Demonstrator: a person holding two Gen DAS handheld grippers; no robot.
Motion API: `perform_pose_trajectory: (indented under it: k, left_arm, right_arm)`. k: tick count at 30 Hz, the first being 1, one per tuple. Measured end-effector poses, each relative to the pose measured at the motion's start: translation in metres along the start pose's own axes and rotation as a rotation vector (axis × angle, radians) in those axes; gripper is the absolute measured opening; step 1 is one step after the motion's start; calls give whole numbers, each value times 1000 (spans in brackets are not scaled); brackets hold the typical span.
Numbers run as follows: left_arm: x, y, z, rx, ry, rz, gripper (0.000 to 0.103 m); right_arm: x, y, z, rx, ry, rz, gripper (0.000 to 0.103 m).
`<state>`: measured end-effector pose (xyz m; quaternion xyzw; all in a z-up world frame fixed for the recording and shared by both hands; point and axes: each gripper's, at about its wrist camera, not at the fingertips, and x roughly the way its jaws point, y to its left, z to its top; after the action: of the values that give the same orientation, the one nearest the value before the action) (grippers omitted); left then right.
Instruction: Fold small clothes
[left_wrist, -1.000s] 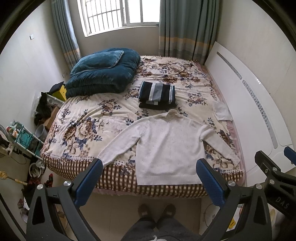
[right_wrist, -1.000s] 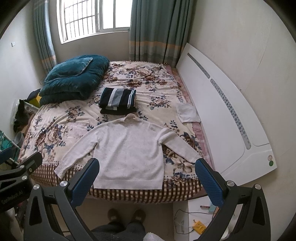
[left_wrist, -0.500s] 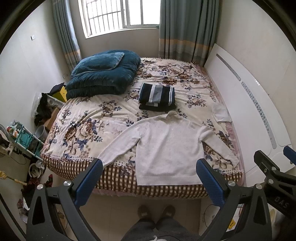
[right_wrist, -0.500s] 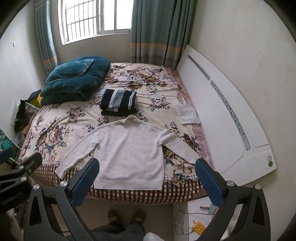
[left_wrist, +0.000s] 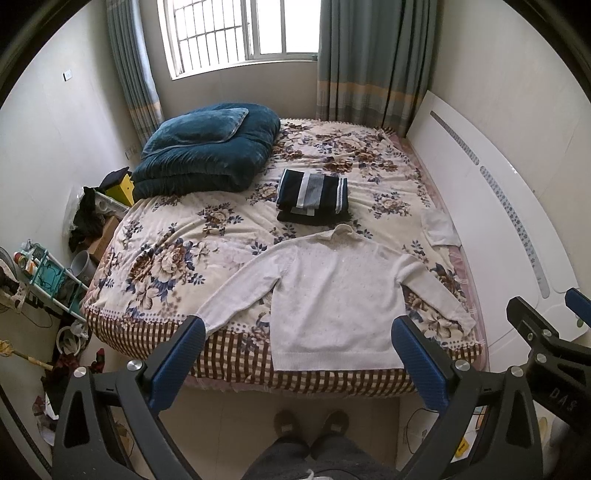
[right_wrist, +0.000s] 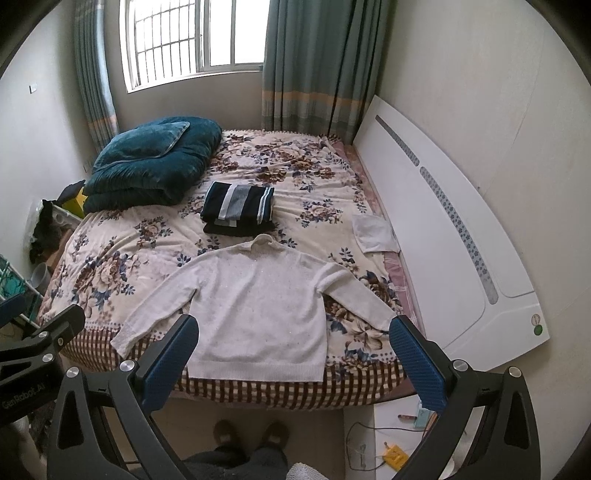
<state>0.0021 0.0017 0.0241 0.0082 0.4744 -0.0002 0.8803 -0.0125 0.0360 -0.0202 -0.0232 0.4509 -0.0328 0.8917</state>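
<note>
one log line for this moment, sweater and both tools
white sweater: flat on bed, unfolded | left tool: open, empty, above the floor | right tool: open, empty | striped folded clothes: beyond collar

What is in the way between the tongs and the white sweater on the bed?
Nothing visible is. The white sweater lies spread flat at the near edge of the bed, and both the left tongs and the right tongs hang open in the air in front of it. The folded striped clothes lie beyond its collar.

bed (left_wrist: 155, 266): floral cover | white sweater (left_wrist: 332, 306) flat | striped folded clothes (left_wrist: 314, 197) | teal quilt (left_wrist: 207, 162)
</note>
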Motion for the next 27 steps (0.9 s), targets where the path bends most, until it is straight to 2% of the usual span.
perform_pose_trajectory:
  k: [16,20,23,27]
  left_arm:
    - [-9,-2,-2,-7,-8,-14,103]
    - [-6,-6,6,-3,-18,-8,103]
    - [11,-3,16,8,-62,24,103]
    - [51,4,25,25,-135,65,103]
  right_arm:
    - [-2,1,-10,-1,-10,1,103]
    - [-2,2,-7,9,-5,8,103]
    - [7,-2,9,47,16,21,103]
    - [53,-32,11,176,70,15,103]
